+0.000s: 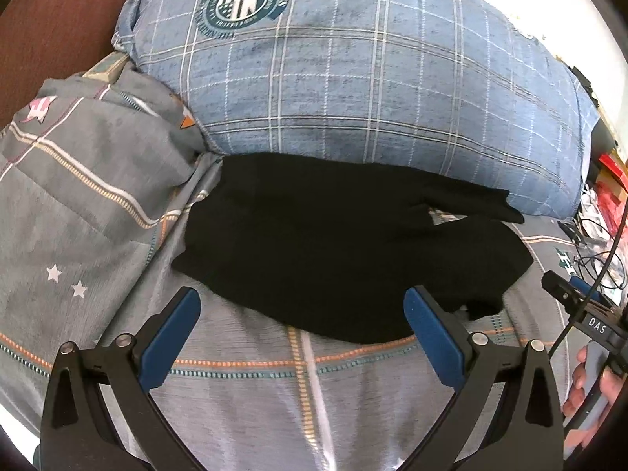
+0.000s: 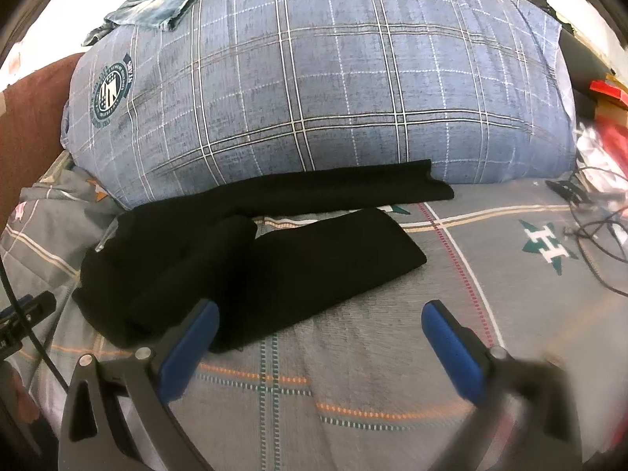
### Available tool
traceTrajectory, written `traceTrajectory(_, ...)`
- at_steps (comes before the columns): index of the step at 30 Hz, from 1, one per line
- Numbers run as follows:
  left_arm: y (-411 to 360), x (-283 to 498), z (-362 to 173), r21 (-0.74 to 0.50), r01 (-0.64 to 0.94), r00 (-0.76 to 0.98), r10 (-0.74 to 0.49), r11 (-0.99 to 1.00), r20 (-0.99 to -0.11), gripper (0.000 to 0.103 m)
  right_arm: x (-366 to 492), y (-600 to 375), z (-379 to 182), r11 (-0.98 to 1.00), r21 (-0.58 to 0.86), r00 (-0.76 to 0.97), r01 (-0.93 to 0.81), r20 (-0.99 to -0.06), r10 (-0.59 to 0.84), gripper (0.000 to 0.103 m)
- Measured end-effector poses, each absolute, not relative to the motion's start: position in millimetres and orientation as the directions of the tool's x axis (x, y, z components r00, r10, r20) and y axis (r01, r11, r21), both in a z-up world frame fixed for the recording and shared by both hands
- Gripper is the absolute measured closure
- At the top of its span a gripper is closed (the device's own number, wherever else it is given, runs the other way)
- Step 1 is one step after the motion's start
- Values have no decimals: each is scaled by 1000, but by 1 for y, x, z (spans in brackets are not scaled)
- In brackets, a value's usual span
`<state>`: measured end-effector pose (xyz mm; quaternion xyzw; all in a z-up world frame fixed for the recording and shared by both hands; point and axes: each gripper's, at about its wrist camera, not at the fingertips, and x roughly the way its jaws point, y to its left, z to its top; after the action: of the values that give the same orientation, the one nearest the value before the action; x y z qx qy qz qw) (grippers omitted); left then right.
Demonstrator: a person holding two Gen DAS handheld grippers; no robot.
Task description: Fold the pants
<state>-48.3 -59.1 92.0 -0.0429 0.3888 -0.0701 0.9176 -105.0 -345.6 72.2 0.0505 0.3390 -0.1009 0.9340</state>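
Black pants (image 1: 333, 243) lie on a grey patterned bedsheet (image 1: 274, 400), pushed up against a big blue plaid quilt. In the right wrist view the pants (image 2: 235, 267) show two legs spread rightward, the far leg (image 2: 353, 192) resting along the quilt's foot, the near leg (image 2: 345, 251) flat on the sheet. My left gripper (image 1: 302, 306) is open just short of the pants' near edge, nothing between its blue pads. My right gripper (image 2: 320, 320) is open too, its left pad over the near edge of the pants. The right gripper's body (image 1: 588, 314) shows at the left view's right edge.
The blue plaid quilt (image 2: 333, 90) fills the back of the bed, with a denim cloth (image 2: 157, 4) on top. A grey bedding heap (image 1: 78, 180) lies at left. Cables (image 2: 596, 231) and red items (image 2: 604, 94) sit at the right edge. A hand (image 1: 588, 384) holds the right gripper.
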Motion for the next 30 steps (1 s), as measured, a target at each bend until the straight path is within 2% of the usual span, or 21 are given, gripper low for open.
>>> traceTrajectory(17, -10, -8, 49, -239, -42, 625, -161, 970, -764, 0, -85, -378, 44, 964, 46, 711, 260, -685, -159, 0)
traceTrajectory(23, -9, 13, 33, -271, -46, 597, -191, 961, -779, 0, -68, -410, 35, 950, 99, 698, 295, -702, -144, 0)
traceTrajectory(28, -11, 33, 21, -318, -41, 562, -241, 947, -791, 0, -45, -425, 22, 938, 211, 701, 276, -712, -46, 1)
traceTrajectory(30, -10, 42, 17, -345, -50, 557, -261, 937, -788, 0, -39, -425, 20, 939, 208, 723, 275, -688, -60, 1)
